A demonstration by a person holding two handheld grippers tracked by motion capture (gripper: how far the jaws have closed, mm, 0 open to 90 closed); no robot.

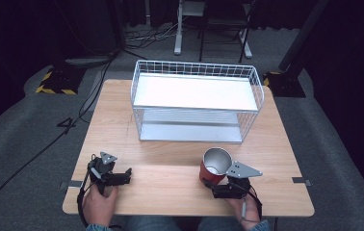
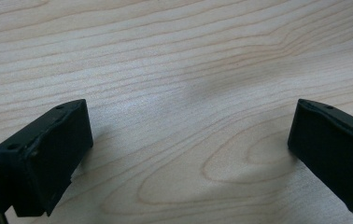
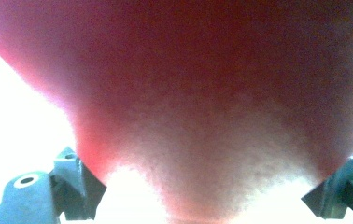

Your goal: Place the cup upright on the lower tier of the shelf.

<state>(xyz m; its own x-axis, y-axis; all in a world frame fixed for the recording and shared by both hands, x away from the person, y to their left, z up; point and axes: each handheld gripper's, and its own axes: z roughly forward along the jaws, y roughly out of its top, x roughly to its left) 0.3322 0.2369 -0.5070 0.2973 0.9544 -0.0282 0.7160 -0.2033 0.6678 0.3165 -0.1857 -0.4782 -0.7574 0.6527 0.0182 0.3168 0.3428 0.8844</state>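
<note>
A light wooden table (image 1: 170,144) with a visible grain carries everything here, and it stands on grey carpeted floor (image 1: 21,130). A white wire basket rack (image 1: 197,101) with a flat white upper shelf and a lower tray sits on the table's far half, roughly centred from side to side. Nearer the person than the rack, and toward its right end, a red cup (image 1: 214,166) with a shiny metal inside stands close to the table's near edge. Nearer than the rack's left end, the wood lies bare (image 2: 174,70).
</note>
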